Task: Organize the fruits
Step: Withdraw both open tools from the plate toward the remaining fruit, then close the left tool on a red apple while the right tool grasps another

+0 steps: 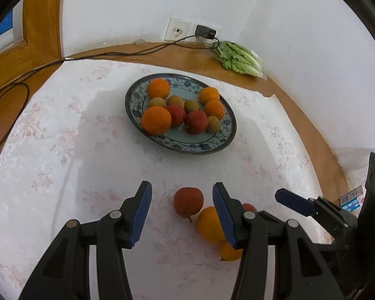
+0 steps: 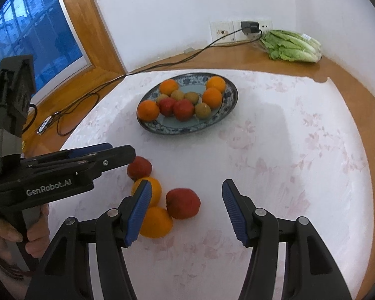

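A blue-patterned plate (image 1: pixel 220 145) (image 2: pixel 227 115) holds several oranges, red apples and brown kiwis. Loose on the white cloth lie two red apples and two oranges. My left gripper (image 1: pixel 182 210) is open, with a red apple (image 1: pixel 188 201) (image 2: pixel 139 168) between its fingers. An orange (image 1: pixel 210 225) (image 2: pixel 151 188) sits by its right finger, and another orange (image 1: pixel 228 251) (image 2: pixel 156 222) is behind it. My right gripper (image 2: pixel 187 207) is open, with the other red apple (image 2: pixel 183 203) between its fingers. The right gripper's fingers (image 1: pixel 295 203) show in the left wrist view.
A bagged lettuce (image 1: pixel 240 58) (image 2: pixel 291 46) lies on the wooden ledge by the wall. A charger (image 1: pixel 205 32) sits in the wall socket and its cable (image 1: pixel 112 53) runs left along the ledge. A small packet (image 1: pixel 353 201) lies at the right table edge.
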Motion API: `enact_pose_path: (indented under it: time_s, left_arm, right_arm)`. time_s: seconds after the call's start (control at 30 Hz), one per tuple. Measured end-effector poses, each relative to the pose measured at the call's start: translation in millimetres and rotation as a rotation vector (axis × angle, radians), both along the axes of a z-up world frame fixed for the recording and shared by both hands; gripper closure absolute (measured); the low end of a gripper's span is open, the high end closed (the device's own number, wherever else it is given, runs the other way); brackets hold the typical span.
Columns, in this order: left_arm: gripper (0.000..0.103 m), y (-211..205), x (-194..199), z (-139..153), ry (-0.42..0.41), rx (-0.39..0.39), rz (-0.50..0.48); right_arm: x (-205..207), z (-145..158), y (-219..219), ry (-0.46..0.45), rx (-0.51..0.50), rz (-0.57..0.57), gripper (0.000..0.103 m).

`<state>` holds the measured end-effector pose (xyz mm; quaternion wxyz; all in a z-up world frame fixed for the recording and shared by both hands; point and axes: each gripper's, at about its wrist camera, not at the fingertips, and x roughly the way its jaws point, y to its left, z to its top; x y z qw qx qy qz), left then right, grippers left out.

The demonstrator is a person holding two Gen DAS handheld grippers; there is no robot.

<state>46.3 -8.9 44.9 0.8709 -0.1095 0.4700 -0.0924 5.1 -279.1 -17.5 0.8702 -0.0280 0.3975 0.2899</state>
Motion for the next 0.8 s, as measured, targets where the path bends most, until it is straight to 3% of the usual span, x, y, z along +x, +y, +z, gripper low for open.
enact_pose_path:
  time_s: [0.6,0.8]
  left_arm:
    - [0.05,-4.7,5.0,-22.1,0.057,-0.017,0.012]
    - [0.063,-6.6,5.8,-23.1,0.052,-0.045,-0.003]
  right_arm:
    - [3.7,-16.8,-0.8,0.043,-0.002,0.002,0.05]
    - [6.5,-20.5,-0.5,0.061,0.011,-0.001,0.053]
